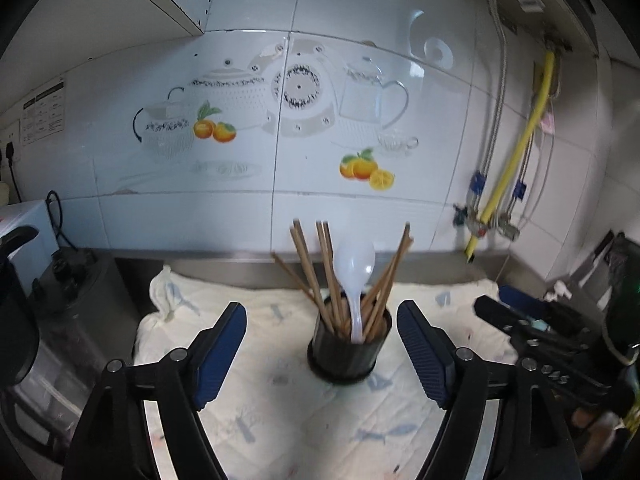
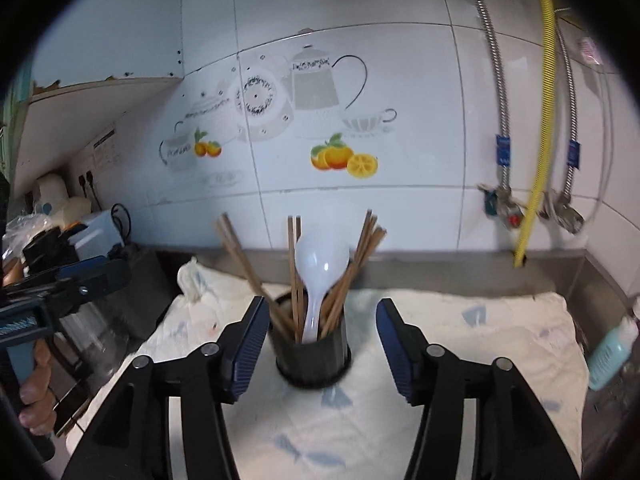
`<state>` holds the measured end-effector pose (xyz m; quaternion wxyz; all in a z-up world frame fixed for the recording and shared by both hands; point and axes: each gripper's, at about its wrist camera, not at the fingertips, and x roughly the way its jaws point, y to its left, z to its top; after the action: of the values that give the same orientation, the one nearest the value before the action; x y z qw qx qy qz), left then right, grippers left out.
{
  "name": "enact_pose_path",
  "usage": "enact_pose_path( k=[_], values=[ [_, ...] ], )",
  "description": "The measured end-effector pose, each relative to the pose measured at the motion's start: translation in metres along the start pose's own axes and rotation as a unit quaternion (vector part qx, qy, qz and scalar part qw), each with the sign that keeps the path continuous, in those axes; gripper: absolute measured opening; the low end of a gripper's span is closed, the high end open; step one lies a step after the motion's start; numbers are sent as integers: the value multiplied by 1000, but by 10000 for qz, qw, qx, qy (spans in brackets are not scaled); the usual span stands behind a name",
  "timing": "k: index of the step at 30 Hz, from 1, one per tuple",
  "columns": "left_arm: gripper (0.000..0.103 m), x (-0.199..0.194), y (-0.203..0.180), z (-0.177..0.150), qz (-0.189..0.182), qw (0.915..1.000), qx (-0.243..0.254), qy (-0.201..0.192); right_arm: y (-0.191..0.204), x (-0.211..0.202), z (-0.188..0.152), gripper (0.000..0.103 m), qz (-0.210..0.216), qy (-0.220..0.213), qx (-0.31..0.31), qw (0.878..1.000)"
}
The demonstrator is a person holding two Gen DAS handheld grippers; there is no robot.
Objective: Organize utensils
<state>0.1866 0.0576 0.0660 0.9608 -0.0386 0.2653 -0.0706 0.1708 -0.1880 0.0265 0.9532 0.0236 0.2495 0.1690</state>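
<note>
A black utensil holder [image 1: 345, 350] [image 2: 313, 357] stands upright on a white cloth [image 1: 280, 408] [image 2: 460, 344]. It holds several wooden chopsticks [image 1: 310, 272] [image 2: 240, 258] and a white plastic spoon [image 1: 354, 276] [image 2: 318, 268], bowl end up. My left gripper [image 1: 322, 354] is open and empty, its blue pads on either side of the holder, slightly nearer the camera. My right gripper [image 2: 322, 338] is open and empty, its pads flanking the holder without touching it. The right gripper also shows in the left wrist view [image 1: 520, 322], the left one in the right wrist view [image 2: 86, 280].
A tiled wall with teapot and orange decals rises behind the steel counter. A yellow hose [image 1: 516, 152] [image 2: 538, 176] and metal pipes hang at the right. A kettle [image 1: 14, 308] and appliances stand at the left. A light blue bottle [image 2: 612, 350] lies at the right.
</note>
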Motion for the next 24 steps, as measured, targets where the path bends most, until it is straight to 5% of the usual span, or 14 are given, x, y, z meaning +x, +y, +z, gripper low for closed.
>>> enact_pose_path(
  k=[11,24],
  values=[
    [103,-30,-7,-54,448,9984,41,357,4,-46,-43,68,-171,529,17,9985],
    [103,-60,-6,-100,604,9964,-21,601,-1,-87,-76,70,-553,813,70,9951]
  ],
)
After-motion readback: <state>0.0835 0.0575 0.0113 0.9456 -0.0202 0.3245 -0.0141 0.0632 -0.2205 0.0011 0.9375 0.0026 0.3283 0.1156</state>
